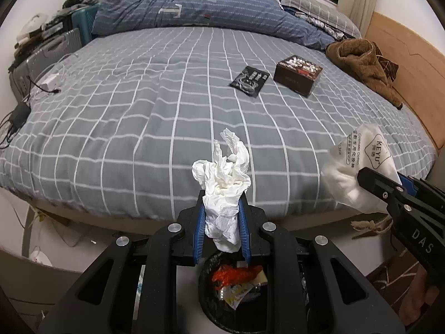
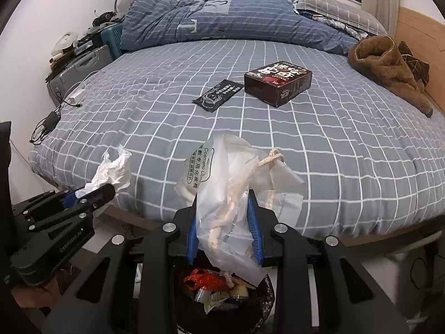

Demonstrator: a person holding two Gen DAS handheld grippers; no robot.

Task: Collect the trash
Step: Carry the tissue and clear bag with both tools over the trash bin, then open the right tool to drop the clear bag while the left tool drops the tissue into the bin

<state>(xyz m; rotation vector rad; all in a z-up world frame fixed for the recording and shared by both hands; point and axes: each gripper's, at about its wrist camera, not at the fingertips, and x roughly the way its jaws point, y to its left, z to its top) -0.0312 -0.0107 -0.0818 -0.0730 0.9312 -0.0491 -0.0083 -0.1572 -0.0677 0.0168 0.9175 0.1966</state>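
Two items are in hand. Left gripper (image 1: 221, 217) is clamped on a crumpled tissue (image 1: 224, 178), held between the pads; right gripper (image 2: 225, 225) is clamped on a plastic bag (image 2: 222, 194), which drapes below the fingers. Both look light, soft and limp (bag likely slippery), best pinched mid-bulk. Bin (image 2: 261, 303) sits directly beneath both sets of fingers. Ahead of them, a checked bed (image 1: 125, 117) carries a box (image 2: 278, 82) and a packet (image 2: 218, 94).

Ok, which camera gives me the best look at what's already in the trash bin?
The right wrist view: the trash bin sits below the right gripper, its red wrapper and foil packets mostly showing. In the left wrist view the bin is partly hidden behind the left gripper and its crumpled tissue.
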